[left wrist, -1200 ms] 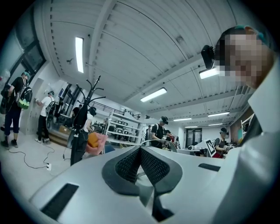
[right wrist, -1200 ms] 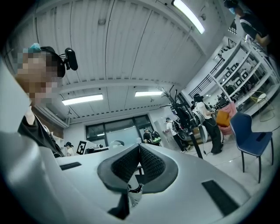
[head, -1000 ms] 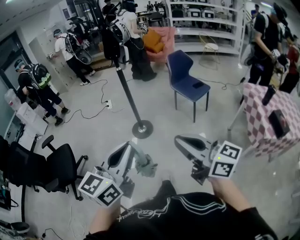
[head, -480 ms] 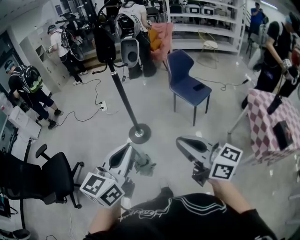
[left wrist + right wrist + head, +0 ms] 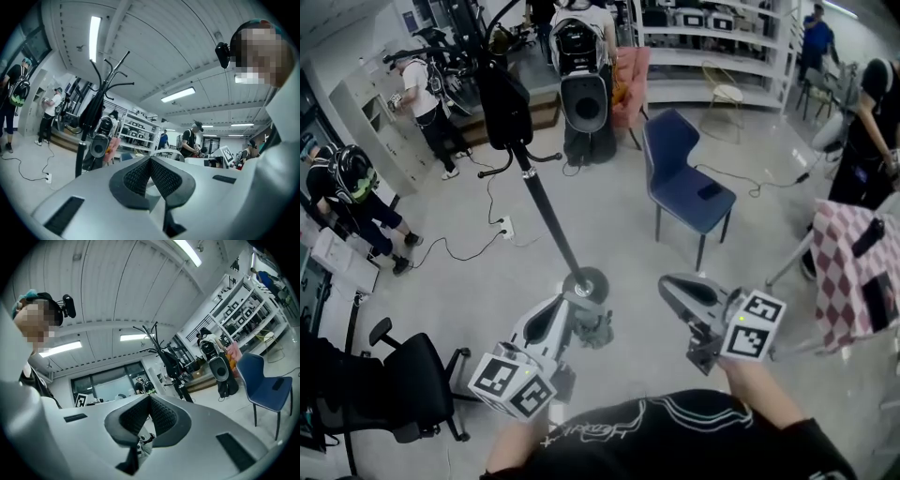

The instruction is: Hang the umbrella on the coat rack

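Note:
The coat rack (image 5: 546,211) is a black pole on a round base (image 5: 586,281), standing on the floor just ahead of me. A black folded thing (image 5: 504,98), perhaps the umbrella, hangs from its hooks. The rack (image 5: 80,150) also stands at the left of the left gripper view, and the rack (image 5: 164,357) is at the centre of the right gripper view. My left gripper (image 5: 592,328) is shut and empty, just short of the base. Level with it on the right, my right gripper (image 5: 667,284) is shut and empty. Both the left gripper (image 5: 150,159) and the right gripper (image 5: 149,397) show their pads meeting.
A blue chair (image 5: 684,183) stands right of the rack. A black office chair (image 5: 412,384) is at my left, a checked-cloth table (image 5: 853,272) at my right. A person with a grey backpack unit (image 5: 581,94) stands behind the rack. Cables and a power strip (image 5: 504,228) lie on the floor.
Both grippers have moved forward toward the coat rack, staying shut. The rack's base now lies close to the left gripper's tip, and its top with the hanging black thing has come into view.

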`<state>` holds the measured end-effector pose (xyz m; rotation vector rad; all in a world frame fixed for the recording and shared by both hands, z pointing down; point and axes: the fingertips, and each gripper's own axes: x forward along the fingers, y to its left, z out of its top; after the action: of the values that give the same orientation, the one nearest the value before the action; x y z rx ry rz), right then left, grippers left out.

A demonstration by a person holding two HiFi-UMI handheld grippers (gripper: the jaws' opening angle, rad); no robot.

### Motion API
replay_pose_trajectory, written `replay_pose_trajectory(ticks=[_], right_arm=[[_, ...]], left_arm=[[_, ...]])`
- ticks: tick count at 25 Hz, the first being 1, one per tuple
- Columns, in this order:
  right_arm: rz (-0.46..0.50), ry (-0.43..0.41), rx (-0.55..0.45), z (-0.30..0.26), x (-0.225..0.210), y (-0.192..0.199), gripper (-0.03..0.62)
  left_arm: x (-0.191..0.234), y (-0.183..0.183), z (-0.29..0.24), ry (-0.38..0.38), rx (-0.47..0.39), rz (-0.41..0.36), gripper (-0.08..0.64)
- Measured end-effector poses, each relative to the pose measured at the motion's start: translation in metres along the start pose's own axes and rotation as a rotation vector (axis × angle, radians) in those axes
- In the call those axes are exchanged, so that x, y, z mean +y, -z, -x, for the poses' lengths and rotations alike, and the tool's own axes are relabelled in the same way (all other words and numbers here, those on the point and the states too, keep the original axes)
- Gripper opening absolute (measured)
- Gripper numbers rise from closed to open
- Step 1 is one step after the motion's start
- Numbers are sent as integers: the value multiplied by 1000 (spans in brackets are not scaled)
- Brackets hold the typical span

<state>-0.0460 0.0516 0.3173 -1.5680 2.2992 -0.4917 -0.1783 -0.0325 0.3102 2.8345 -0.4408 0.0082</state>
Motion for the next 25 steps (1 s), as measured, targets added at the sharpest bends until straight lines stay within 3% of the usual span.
replay_pose_trajectory(ticks=[8,12,17,25], right_arm=[[5,6,2,-36,-44,-28,12],[9,1,2,-49,-60,-25,12],[32,-38,-10,-61,-78,-40,12],[-11,-139,18,-100,-136,-78,12]], left_arm=[[35,-28,-46,0,-28,-29,-3],[54,-25,-63,-17,-14,-57,-3],[66,-30,-82,-38,-11,-57,-3],[77,-57,-131,-107,-9,-70,-3]])
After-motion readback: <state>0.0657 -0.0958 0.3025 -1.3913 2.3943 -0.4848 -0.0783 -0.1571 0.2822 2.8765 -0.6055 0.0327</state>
